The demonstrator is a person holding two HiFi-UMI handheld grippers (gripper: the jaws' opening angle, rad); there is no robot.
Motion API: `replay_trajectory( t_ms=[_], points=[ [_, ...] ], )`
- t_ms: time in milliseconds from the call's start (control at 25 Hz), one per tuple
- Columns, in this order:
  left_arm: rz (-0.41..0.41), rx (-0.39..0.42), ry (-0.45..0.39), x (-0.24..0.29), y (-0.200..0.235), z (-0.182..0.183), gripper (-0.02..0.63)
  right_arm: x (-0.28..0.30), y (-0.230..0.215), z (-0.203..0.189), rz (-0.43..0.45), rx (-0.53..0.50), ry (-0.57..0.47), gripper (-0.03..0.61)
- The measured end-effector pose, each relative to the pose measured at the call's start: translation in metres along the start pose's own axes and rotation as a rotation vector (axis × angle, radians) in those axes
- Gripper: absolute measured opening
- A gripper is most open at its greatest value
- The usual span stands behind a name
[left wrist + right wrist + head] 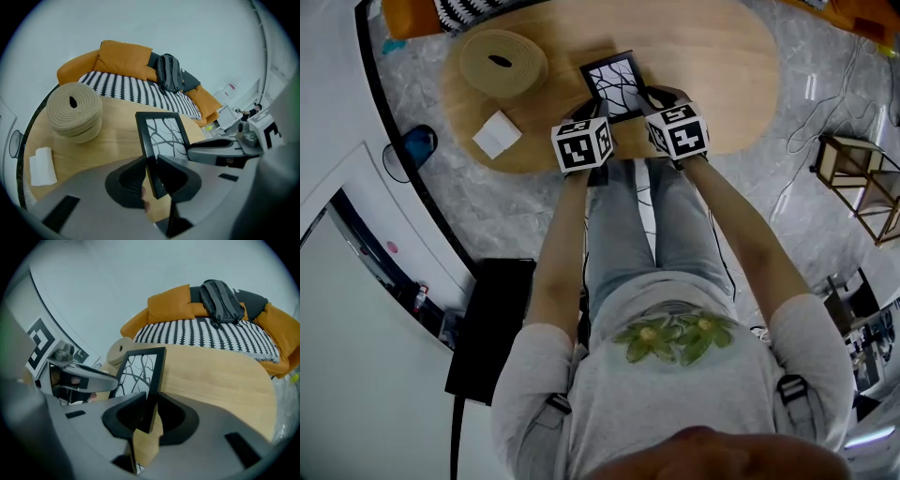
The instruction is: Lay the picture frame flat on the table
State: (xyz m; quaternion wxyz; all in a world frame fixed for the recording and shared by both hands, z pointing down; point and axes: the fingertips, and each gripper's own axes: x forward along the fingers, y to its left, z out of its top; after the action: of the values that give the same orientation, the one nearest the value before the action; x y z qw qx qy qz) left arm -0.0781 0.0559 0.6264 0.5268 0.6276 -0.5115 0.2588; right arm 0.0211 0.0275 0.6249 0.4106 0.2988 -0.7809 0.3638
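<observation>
Grey marbled flooring surrounds an oval wooden table (731, 84), behind which stands a sofa (126, 86) with orange cushions, a black-and-white striped cover and a grey backpack (219, 300). At the left end of the tabletop sits a coiled woven basket (502, 62), and a small white block (497, 134) lies just in front of it, near the table edge. Right of these, the left gripper (150, 160) is clamped on the left border of the picture frame (613, 84), one jaw on each face of the black moulding. The frame, which carries a black branch pattern on white, is over the near middle of the table with its face turned upward and tilted. Contact between the frame and the tabletop cannot be determined. The right gripper (151, 397) is closed in the same manner on the frame's right border. Further right, on the floor and well apart from the table, stands an open wooden rack (855, 180).
</observation>
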Motion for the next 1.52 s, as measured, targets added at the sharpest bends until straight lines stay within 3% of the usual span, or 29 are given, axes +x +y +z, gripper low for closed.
replay_trajectory(
  t_ms=[520, 1520],
  points=[
    [-0.008, -0.063, 0.047, 0.027, 0.014, -0.013, 0.087, 0.026, -0.008, -0.015, 0.01, 0.007, 0.048, 0.087],
    [0.024, -0.083, 0.108, 0.071, 0.025, -0.041, 0.087, 0.067, -0.03, -0.047, 0.023, 0.026, 0.133, 0.086]
  ],
)
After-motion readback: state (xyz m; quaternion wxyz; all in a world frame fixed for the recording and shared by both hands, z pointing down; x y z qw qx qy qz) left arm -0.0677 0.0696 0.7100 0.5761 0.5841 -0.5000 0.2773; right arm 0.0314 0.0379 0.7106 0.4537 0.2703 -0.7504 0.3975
